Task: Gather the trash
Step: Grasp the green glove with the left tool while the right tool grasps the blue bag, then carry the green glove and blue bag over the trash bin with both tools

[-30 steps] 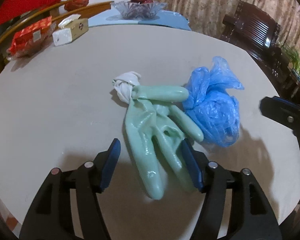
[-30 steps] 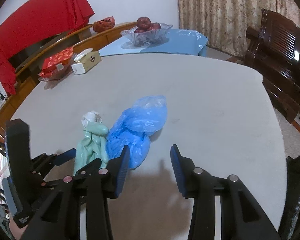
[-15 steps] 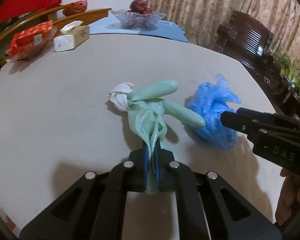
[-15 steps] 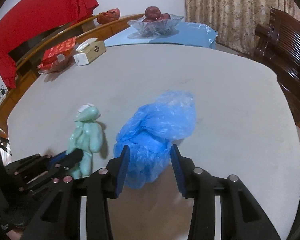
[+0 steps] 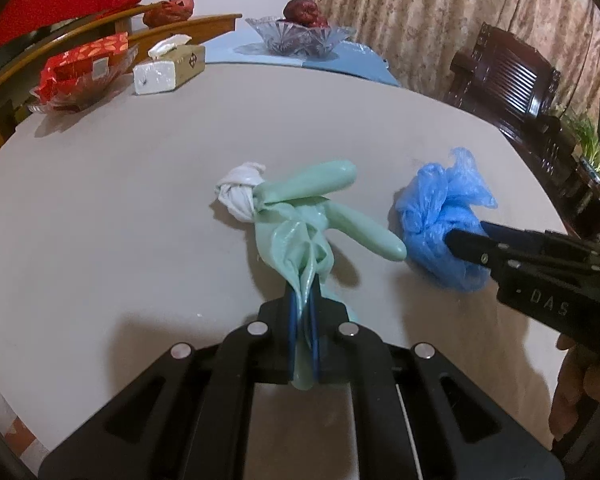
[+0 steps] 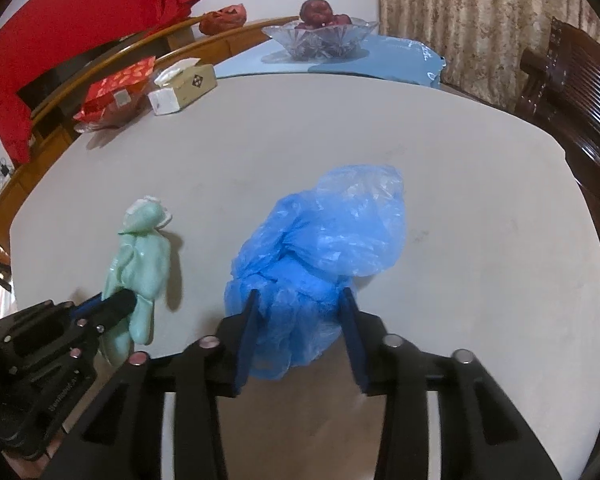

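A pale green rubber glove (image 5: pixel 296 236), with a white knot (image 5: pixel 240 192) at its cuff, lies on the round grey table (image 5: pixel 100 200). My left gripper (image 5: pixel 303 320) is shut on the glove's bunched fingers, and the glove (image 6: pixel 144 256) is pulled up a little. To its right sits a crumpled blue plastic bag (image 5: pixel 436 216). My right gripper (image 6: pixel 299 300) straddles the bag (image 6: pixel 324 232). Its jaws are closing, and both blue pads touch the bag's sides. In the left wrist view the right gripper (image 5: pixel 456 240) comes in from the right.
At the table's far left stand a tissue box (image 5: pixel 172 66) and a red package in a glass dish (image 5: pixel 80 68). A glass fruit bowl (image 5: pixel 300 36) sits on a blue cloth at the back. A dark wooden chair (image 5: pixel 508 76) is at the right. A hand (image 5: pixel 576 392) holds the right gripper.
My left jaws closed on the glove and drew it up. The right gripper moved forward and down over the blue bag, and its jaws narrowed onto it.
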The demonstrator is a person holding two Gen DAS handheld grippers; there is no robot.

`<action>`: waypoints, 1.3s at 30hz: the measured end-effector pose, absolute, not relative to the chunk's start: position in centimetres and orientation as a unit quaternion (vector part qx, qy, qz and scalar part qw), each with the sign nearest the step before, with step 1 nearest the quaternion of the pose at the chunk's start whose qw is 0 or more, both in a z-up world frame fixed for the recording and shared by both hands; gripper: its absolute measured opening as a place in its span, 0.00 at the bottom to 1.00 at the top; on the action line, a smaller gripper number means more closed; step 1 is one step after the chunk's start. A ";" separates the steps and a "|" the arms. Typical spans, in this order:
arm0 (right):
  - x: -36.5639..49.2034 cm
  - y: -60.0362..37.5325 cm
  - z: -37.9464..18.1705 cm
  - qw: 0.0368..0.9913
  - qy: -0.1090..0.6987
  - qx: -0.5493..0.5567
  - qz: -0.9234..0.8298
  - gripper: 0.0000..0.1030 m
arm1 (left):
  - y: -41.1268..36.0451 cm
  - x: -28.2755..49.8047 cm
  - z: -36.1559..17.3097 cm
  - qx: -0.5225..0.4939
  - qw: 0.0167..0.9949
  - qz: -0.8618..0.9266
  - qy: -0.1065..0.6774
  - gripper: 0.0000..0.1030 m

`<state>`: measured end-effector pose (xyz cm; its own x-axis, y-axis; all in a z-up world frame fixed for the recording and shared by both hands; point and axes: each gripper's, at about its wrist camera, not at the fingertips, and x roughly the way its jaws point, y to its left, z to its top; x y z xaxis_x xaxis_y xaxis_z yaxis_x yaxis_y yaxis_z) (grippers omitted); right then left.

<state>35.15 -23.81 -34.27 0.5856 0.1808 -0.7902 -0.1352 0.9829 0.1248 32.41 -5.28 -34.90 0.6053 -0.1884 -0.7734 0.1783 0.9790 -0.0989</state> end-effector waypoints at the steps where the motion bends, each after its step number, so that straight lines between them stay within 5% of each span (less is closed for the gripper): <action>1: 35.1 -23.7 -34.2 0.890 0.446 0.023 0.090 0.24 | -5.3 32.4 -34.9 -0.006 0.896 -0.101 0.433 0.05; 6: 34.3 -24.2 -32.8 0.894 0.435 0.030 0.100 0.15 | -5.3 31.9 -33.7 -0.005 0.899 -0.101 0.425 0.04; 39: 18.6 -41.5 -20.1 0.934 0.354 0.056 0.003 0.15 | -21.4 20.0 -22.8 0.017 0.912 -0.163 0.377 0.04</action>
<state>18.61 -41.49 -20.11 0.7491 0.0447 -0.6609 0.0340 0.9938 0.1058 19.95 -21.41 -22.77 0.6626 -0.2853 -0.6925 0.3106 0.9460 -0.0925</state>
